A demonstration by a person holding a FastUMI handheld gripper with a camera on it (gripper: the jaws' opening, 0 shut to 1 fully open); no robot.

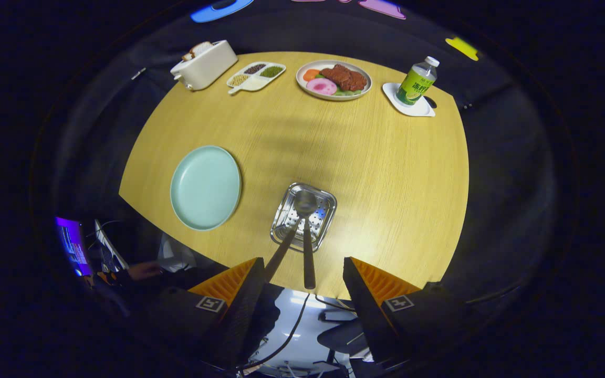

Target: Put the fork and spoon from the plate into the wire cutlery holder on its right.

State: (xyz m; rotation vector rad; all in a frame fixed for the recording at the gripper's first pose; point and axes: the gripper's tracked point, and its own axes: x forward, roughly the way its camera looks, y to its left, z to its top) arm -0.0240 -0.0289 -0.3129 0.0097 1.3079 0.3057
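The metal cutlery holder (281,212) stands on the wooden table just ahead of my fingers, near the table's front edge. In it the spoon (306,203) sits bowl down, and its handle rises toward me. The fork's handle (280,254) leans out to the left beside it. The mint-green plate (206,187) lies left of the holder with nothing on it. My gripper (303,259) hovers above the holder and is open. Both handle ends show in the gap between the fingers, and neither finger touches them.
Along the table's far side stand a white toaster (204,65) with bread, a divided dish (256,76) of beans, a plate of food (334,80) and a bottle (416,81) on a white coaster. A person's hand (144,270) and a screen (73,245) are past the front edge.
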